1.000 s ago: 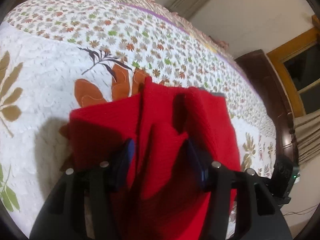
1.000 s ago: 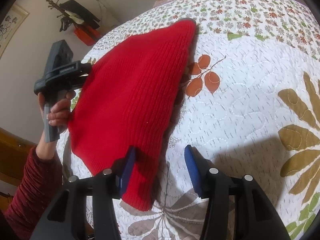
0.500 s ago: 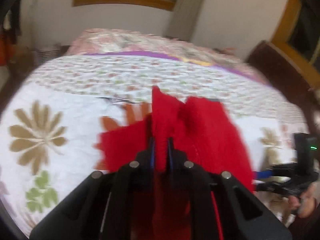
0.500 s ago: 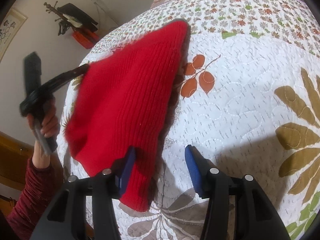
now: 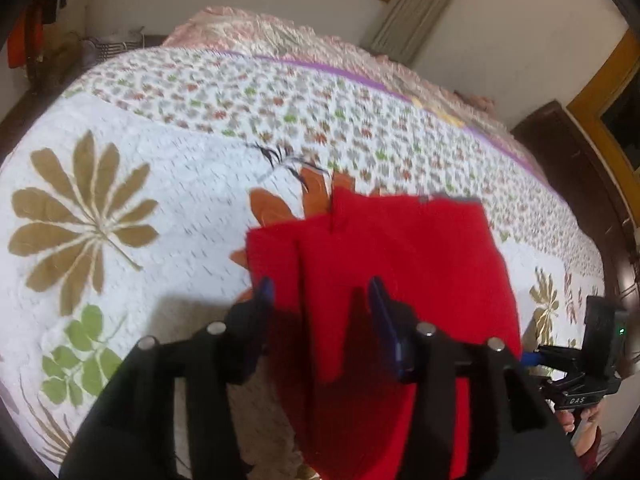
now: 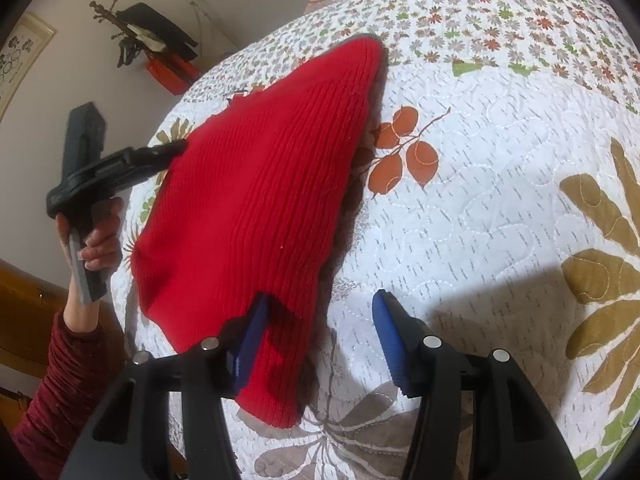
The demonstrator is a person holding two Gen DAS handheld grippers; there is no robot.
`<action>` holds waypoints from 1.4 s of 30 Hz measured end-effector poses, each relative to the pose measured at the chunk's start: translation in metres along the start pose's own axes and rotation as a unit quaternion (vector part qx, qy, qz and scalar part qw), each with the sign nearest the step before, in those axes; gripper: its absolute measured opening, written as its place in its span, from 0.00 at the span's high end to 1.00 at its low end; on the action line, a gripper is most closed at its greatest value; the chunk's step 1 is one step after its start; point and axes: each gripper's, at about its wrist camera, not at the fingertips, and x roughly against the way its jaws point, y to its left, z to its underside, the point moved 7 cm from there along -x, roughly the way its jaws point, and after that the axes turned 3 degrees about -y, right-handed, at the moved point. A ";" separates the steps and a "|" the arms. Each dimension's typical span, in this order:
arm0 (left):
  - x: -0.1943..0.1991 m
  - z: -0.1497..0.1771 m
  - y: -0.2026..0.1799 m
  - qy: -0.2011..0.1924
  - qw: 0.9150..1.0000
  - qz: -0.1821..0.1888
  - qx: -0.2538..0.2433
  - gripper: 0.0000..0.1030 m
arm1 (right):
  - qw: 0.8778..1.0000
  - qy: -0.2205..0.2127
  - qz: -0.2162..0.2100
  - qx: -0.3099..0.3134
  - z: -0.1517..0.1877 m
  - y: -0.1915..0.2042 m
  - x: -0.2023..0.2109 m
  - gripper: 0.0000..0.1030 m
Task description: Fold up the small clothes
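1. The red knit garment (image 6: 260,208) lies folded on the floral quilt (image 6: 500,184), its ribbed face up.
2. The left gripper (image 5: 322,300) hovers over the garment's near edge, its 2 blue fingers (image 5: 384,320) spread apart with nothing pinched.
3. The right gripper (image 6: 320,320) stands with its fingers spread wide, 1 finger (image 6: 250,336) over the garment's corner and the other over bare quilt.

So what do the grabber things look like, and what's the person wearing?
Both grippers, left and right, are black plastic with silver bolts and blue-padded fingers. The right one shows a green light in the left view. The sleeve is dark red knit.
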 end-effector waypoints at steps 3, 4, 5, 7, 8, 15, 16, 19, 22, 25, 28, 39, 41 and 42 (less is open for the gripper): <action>-0.015 0.006 -0.003 0.029 1.000 -0.004 0.001 0.68 | 1.000 0.000 -0.001 0.001 0.000 0.000 0.000 0.47; -0.018 0.008 -0.005 0.038 0.999 0.004 0.005 0.88 | 1.000 0.001 -0.001 0.001 0.001 0.000 0.000 0.47; -0.020 0.008 -0.006 0.041 0.999 0.013 0.010 0.90 | 1.000 0.001 -0.002 0.000 0.001 0.000 0.000 0.47; -0.013 0.003 -0.007 0.012 1.000 -0.004 0.011 0.91 | 1.000 0.001 -0.004 -0.001 0.001 -0.001 -0.001 0.47; -0.010 0.000 -0.010 -0.001 1.000 -0.013 0.004 0.91 | 1.000 0.001 -0.005 -0.001 0.001 -0.001 -0.001 0.47; -0.009 -0.013 0.009 -0.026 0.997 -0.075 -0.005 0.89 | 1.000 0.000 -0.004 0.002 0.003 -0.001 -0.002 0.46; -0.015 -0.010 0.013 -0.015 0.997 -0.075 -0.004 0.85 | 1.000 0.000 -0.003 0.003 0.003 0.000 -0.002 0.46; -0.009 -0.007 0.013 -0.012 0.998 -0.054 -0.004 0.66 | 1.000 0.001 0.000 0.006 0.002 0.000 -0.001 0.46; 0.006 0.000 0.013 -0.010 1.000 -0.004 0.022 0.33 | 1.000 -0.002 0.002 0.006 -0.001 0.000 0.004 0.46; 0.009 0.018 0.017 0.014 0.999 0.024 0.042 0.32 | 1.000 -0.012 0.002 0.004 -0.007 -0.001 0.011 0.44; 0.009 0.036 0.025 0.040 0.995 0.058 0.070 0.31 | 1.000 -0.018 0.005 0.005 -0.014 0.002 0.014 0.38; -0.015 0.039 0.008 0.051 0.984 0.144 0.092 0.27 | 1.000 -0.018 -0.010 0.004 -0.046 0.015 0.004 0.31; -0.021 0.038 0.008 0.055 0.982 0.152 0.101 0.27 | 1.000 -0.013 -0.011 0.003 -0.050 0.013 -0.003 0.27; -0.023 0.037 0.006 0.055 0.980 0.163 0.103 0.27 | 1.000 -0.011 -0.009 0.000 -0.052 0.012 -0.006 0.27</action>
